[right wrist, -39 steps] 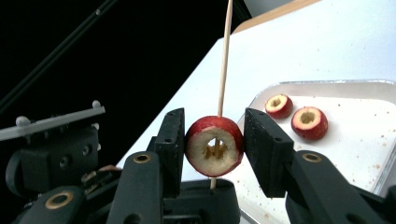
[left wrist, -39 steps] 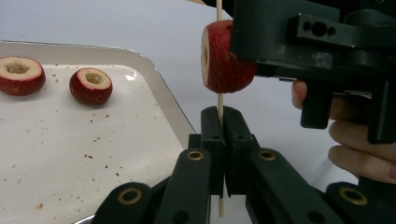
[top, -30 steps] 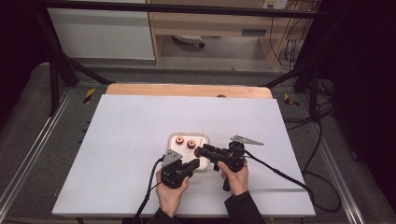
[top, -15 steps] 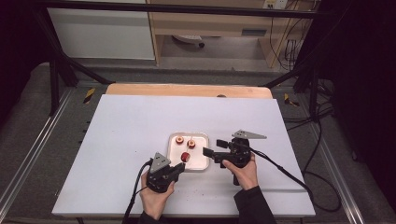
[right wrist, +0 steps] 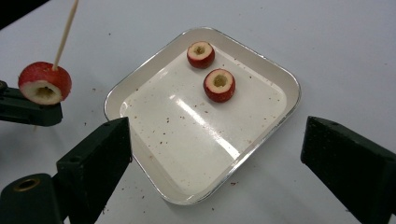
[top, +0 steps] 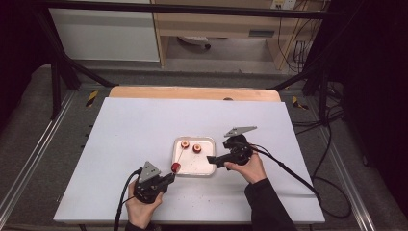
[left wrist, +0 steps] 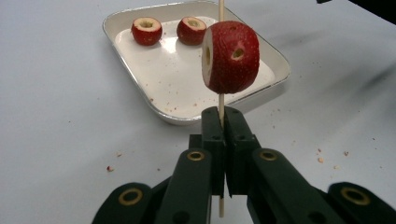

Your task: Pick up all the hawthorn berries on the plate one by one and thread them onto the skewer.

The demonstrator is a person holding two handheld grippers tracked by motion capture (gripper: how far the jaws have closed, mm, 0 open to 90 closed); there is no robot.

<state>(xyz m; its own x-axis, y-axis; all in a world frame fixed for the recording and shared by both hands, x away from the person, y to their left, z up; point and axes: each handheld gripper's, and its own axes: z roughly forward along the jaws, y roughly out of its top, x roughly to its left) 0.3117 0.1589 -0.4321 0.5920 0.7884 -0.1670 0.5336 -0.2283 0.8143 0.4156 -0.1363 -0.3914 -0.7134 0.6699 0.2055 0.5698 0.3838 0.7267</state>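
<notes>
Left tool (left wrist: 223, 122) clenched on skewer (left wrist: 220, 100) — cored fruit (left wrist: 230, 57) speared; right tool (right wrist: 212, 154) just opened, empty.

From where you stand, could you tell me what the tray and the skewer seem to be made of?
The tray looks like metal with a glossy white enamelled inside: silvery rim, bright reflection. The skewer looks like bare wood or bamboo: thin, pale tan, matt; which one I cannot tell.

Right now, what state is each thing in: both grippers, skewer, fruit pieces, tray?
Left gripper: shut on the skewer.
Skewer: upright, pushed through one red fruit piece.
Right gripper: jaws just opened wide, nothing between them.
Two cored fruit pieces: lying in the tray.
Tray: flat on the table, crumb-speckled.
</notes>
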